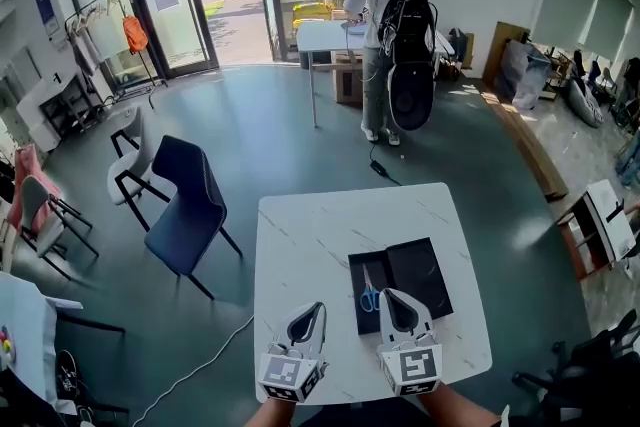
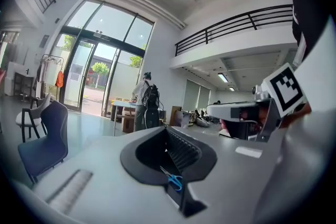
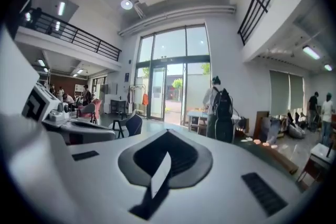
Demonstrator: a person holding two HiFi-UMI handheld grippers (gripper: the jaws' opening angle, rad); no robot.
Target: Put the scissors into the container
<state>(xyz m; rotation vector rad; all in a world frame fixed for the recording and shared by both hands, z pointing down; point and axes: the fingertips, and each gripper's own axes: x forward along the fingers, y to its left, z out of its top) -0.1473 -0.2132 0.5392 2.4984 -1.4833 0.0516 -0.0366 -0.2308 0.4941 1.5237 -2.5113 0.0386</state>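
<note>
One pair of blue-handled scissors (image 1: 370, 297) lies in a flat, black, rectangular container (image 1: 425, 267) on the white marbled table (image 1: 320, 235), just left of the right gripper (image 1: 391, 296) fingers. The right gripper and the left gripper (image 1: 317, 308) each hold their ribbed fingers together, empty.

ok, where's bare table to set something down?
The far half of the table, beyond the container, is bare; so is the strip left of it. Crowded: the near edge, where the left gripper and right gripper hang by the container holding the scissors.
</note>
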